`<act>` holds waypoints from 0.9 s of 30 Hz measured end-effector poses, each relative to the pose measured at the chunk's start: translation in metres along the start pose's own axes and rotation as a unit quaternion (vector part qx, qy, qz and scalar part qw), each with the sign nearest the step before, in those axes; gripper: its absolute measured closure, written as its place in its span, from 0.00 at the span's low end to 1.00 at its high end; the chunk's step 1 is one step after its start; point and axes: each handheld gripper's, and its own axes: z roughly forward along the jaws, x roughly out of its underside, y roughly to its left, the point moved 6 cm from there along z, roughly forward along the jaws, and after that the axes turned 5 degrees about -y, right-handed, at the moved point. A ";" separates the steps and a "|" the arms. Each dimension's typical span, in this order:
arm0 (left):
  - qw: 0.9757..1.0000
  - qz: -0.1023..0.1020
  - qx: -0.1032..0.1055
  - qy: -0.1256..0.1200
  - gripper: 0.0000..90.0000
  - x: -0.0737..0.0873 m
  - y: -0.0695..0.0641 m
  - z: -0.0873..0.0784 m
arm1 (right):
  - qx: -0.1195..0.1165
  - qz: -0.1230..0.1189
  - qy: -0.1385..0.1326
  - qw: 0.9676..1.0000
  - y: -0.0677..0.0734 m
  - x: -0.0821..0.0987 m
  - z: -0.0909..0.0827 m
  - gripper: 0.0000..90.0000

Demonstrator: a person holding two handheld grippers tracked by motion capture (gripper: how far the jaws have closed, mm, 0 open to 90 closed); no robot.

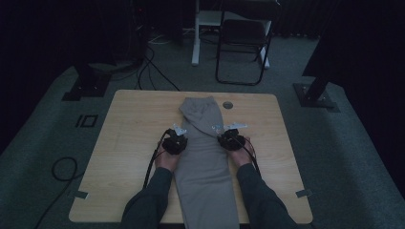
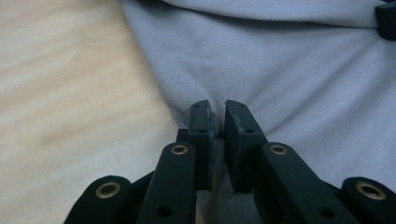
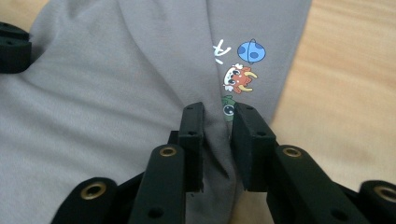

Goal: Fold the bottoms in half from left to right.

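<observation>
I see the grey trousers (image 1: 205, 157) lying lengthwise down the middle of the wooden table (image 1: 124, 143), long axis running away from me. My left gripper (image 1: 175, 141) pinches the left edge, my right gripper (image 1: 230, 138) the right, each clamped on a fold of soft, matte knit with a small cartoon print (image 3: 236, 70).

1 overhead view, 2 close jaw-level views, sharing the grey garment (image 1: 205, 157).

Grey garment (image 1: 206, 157) is laid lengthwise on desk (image 1: 129, 143). Left hand-held gripper (image 1: 175, 142) is set at its left edge, right hand-held gripper (image 1: 230, 139) at its right edge.
</observation>
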 end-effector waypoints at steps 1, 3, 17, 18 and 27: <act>1.000 0.003 0.005 -0.002 0.90 0.004 -0.003 -0.005 | -0.005 -0.002 -0.003 1.000 0.003 0.005 -0.005 0.84; 1.000 0.009 0.016 -0.004 0.90 0.012 -0.009 -0.014 | -0.015 -0.007 -0.005 1.000 0.008 0.014 -0.017 0.84; 0.999 0.012 0.036 -0.010 0.70 0.025 -0.019 -0.045 | -0.051 -0.054 0.035 0.997 0.047 0.035 -0.046 0.57; 0.999 0.009 0.032 -0.012 0.70 0.021 -0.017 -0.041 | -0.042 -0.071 0.033 0.996 0.049 0.030 -0.040 0.55; 1.000 -0.014 0.024 -0.008 0.84 0.015 -0.012 -0.018 | -0.046 -0.077 0.027 0.996 0.068 -0.009 0.010 0.40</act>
